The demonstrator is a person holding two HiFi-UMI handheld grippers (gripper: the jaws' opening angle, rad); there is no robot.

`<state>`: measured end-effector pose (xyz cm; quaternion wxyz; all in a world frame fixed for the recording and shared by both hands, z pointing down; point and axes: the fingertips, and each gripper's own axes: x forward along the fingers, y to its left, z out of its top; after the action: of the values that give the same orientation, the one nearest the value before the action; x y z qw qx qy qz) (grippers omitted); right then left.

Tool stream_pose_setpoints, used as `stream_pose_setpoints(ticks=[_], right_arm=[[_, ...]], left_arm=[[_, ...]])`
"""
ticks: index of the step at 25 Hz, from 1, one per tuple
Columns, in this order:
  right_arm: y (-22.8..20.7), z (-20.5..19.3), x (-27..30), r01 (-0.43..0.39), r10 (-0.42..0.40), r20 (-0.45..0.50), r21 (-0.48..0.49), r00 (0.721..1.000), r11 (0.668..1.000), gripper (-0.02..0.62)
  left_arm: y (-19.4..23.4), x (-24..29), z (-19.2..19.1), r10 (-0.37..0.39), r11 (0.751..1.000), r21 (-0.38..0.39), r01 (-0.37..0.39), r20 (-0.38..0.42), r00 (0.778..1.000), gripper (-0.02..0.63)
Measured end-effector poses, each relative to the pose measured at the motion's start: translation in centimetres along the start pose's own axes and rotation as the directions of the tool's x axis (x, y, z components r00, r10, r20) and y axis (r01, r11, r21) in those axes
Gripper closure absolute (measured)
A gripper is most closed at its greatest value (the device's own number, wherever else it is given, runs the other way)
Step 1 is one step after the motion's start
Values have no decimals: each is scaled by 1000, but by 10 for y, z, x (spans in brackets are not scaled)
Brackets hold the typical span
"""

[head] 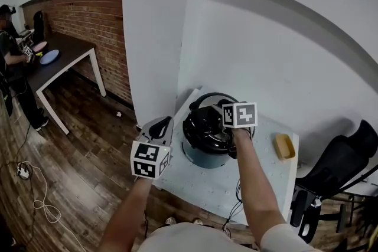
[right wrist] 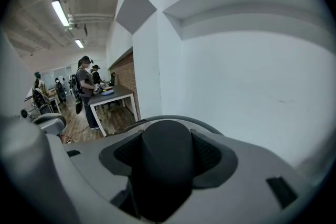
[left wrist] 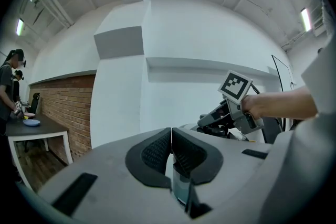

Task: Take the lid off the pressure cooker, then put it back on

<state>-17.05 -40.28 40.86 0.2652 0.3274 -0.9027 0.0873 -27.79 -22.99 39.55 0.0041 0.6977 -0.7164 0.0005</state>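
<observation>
A black pressure cooker stands on a white table, its lid on top and a bail handle arched behind. My right gripper reaches over the lid. In the right gripper view its jaws are shut on the lid's black rounded handle. Whether the lid is raised off the pot I cannot tell. My left gripper hovers at the table's left edge, apart from the cooker. Its pads press together with nothing between them. The left gripper view shows the right gripper over the cooker.
A yellow dish lies at the table's right side. A black chair stands to the right. A white wall and pillar rise behind the table. Far left, a person stands at a dark table. Cables lie on the wooden floor.
</observation>
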Motion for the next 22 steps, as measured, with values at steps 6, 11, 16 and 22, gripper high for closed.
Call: stream_pose_setpoints(ticks=[6,11,16,22], right_arm=[[-2,-4,10,49,-47,-60,28,997,998,319],[-4,-8,15,81,-76,-98,45,992,996,319],[-4,-14,19,93,-85,-137,56,987,994,319],[-5,-13,20,104,-94,-146,62,985,993,319]], left_arm=[[-2,6,-2,-27,1000,-12,27,5,1000,592],[-6,8,-4,-44,999,-21,44,6,999,592],[-6,7,-8,-52,998,-31,52,0,999,592],[-7,12,-14,-62,997,-42,61,-9,998,592]])
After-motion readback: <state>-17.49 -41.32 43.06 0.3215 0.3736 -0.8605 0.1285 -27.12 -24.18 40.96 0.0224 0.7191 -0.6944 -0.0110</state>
